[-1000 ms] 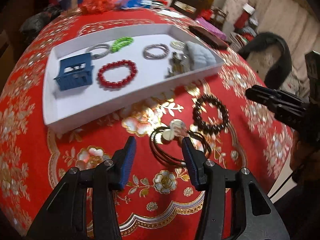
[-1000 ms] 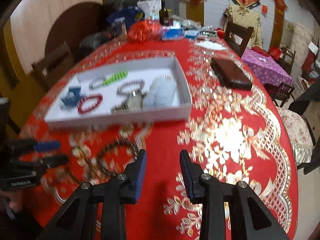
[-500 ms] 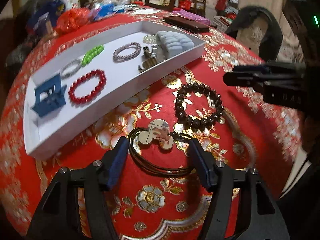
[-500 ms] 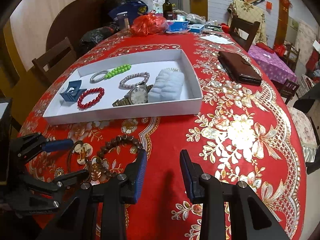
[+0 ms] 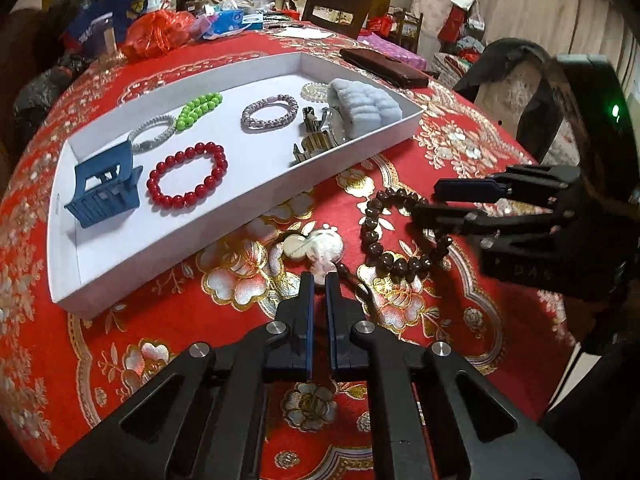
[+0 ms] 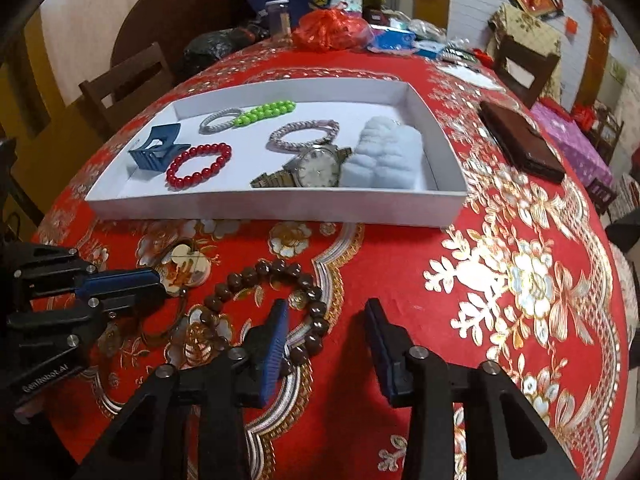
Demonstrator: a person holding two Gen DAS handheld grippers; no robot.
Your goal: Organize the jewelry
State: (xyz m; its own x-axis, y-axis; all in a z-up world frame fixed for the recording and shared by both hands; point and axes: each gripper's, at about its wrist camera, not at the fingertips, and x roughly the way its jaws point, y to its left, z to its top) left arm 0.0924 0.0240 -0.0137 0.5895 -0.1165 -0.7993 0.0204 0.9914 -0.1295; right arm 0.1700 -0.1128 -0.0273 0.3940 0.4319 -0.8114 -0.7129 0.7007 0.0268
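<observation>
A black cord necklace with a pale shell pendant lies on the red cloth in front of the white tray. My left gripper is shut on its cord just below the pendant. To its right lies a dark bead bracelet. My right gripper straddles that bracelet's right side, one finger inside the loop. Its jaws are opening and the pads do not press the beads.
The tray holds a blue hair claw, a red bead bracelet, green beads, braided bracelets, a watch and a pale fluffy band. A brown wallet lies right of it. Bags and bottles crowd the far end.
The left jaws spread around the cord necklace, then closed on it. The right gripper came down over the dark bead bracelet and its jaws widened.
</observation>
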